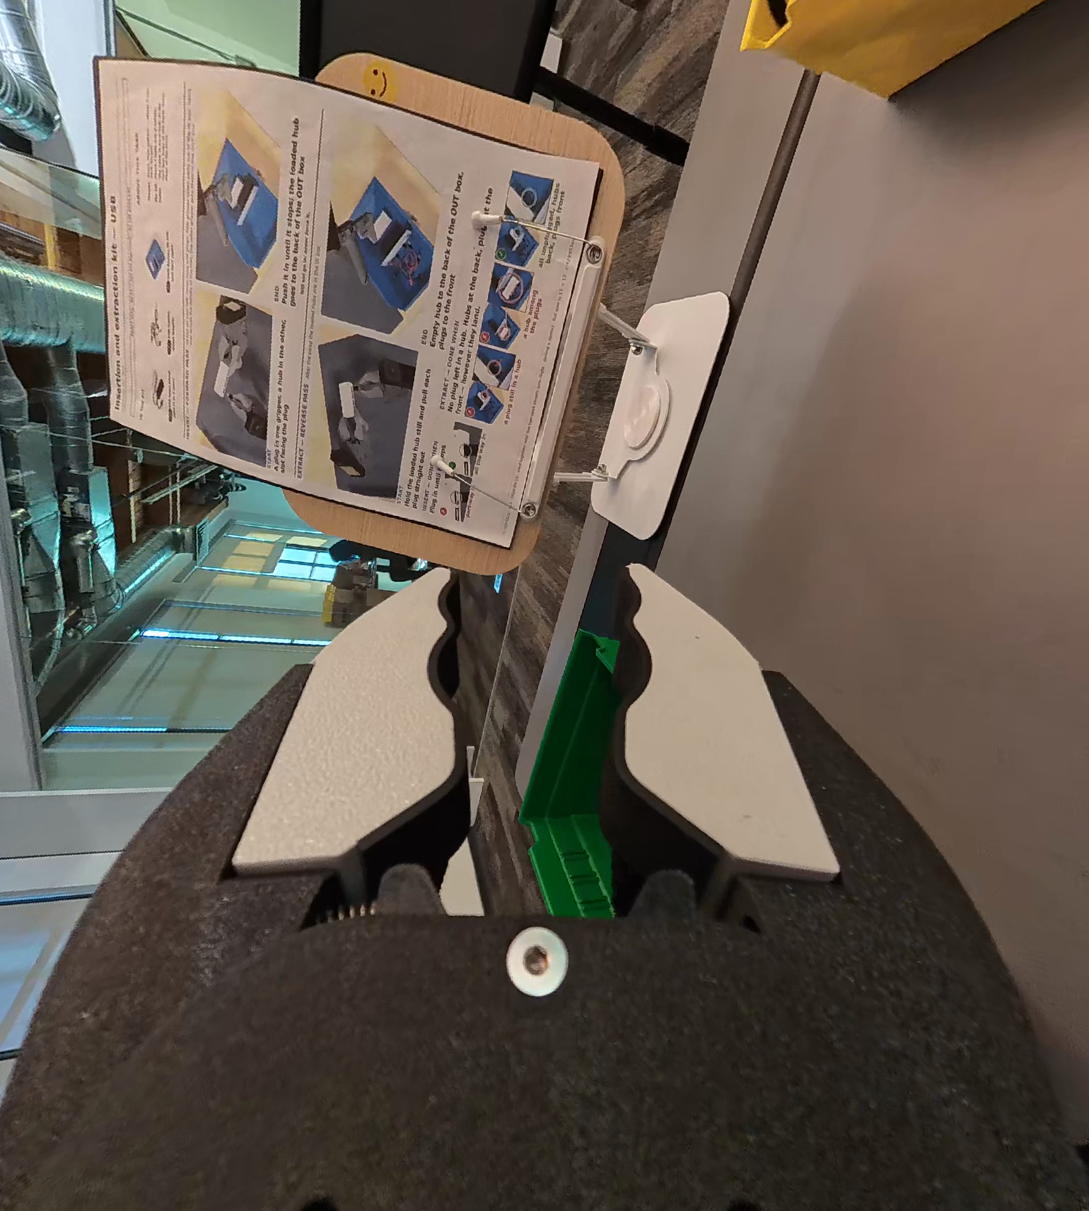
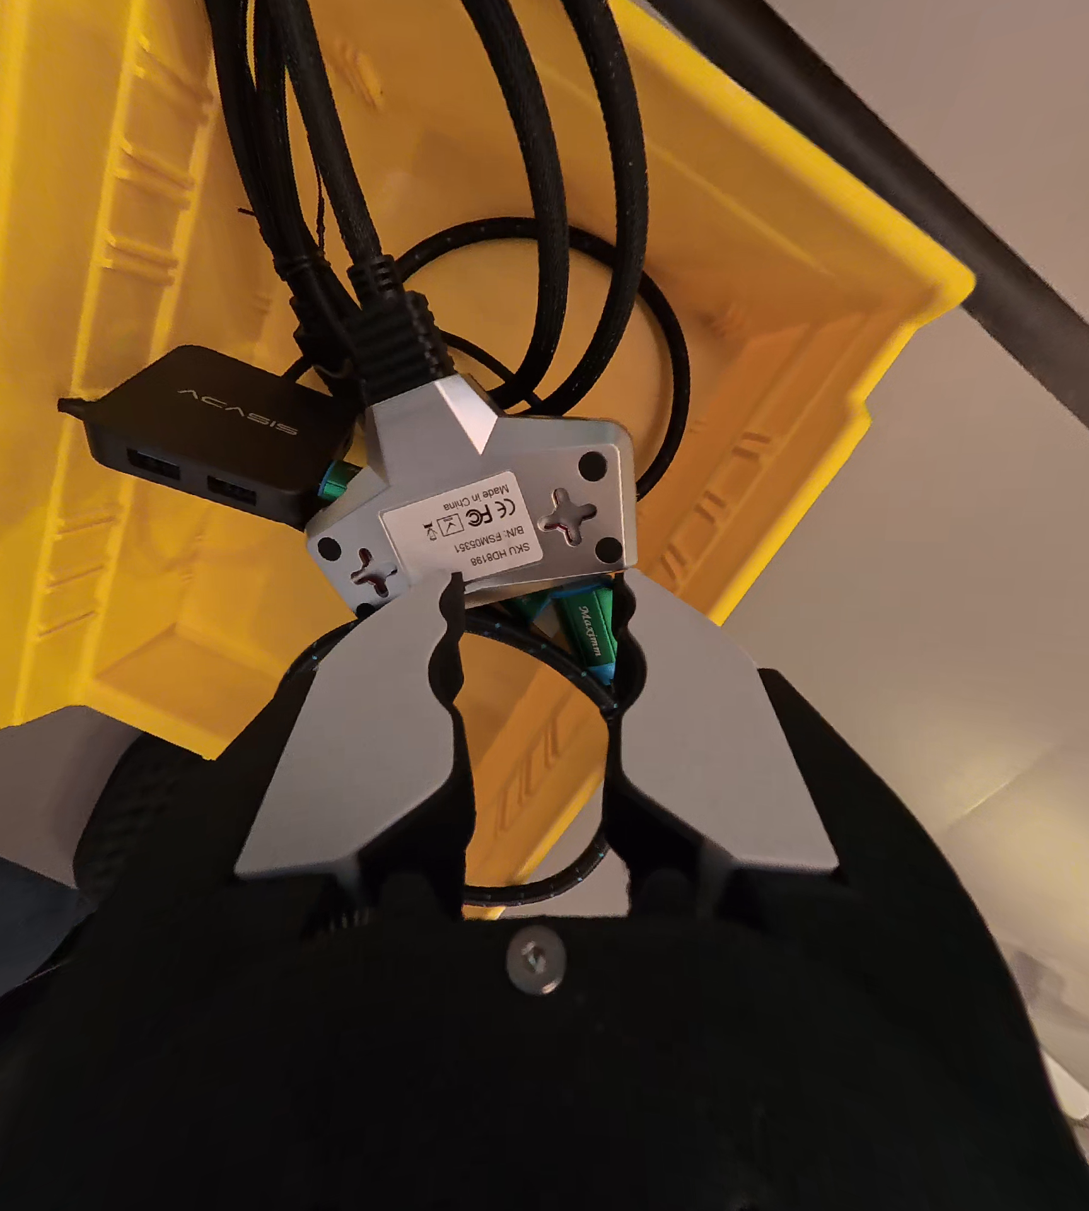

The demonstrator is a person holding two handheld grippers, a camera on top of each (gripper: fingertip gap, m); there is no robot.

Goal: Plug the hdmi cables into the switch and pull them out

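Where cables (image 2: 358,196) leave frame, ends unseen; switch (image 2: 482,498) half-hides green stick (image 2: 587,629).

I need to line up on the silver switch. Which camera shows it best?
The right wrist view: the silver switch lies label side up in the yellow bin, cables plugged in, just beyond the open right gripper. The left wrist view shows none of it.

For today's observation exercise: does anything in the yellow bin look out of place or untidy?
Yes. The silver switch lies underside up, label showing, tilted atop a black hub and green USB sticks. Black cables loop tangled across the yellow bin. The right claw hovers open.
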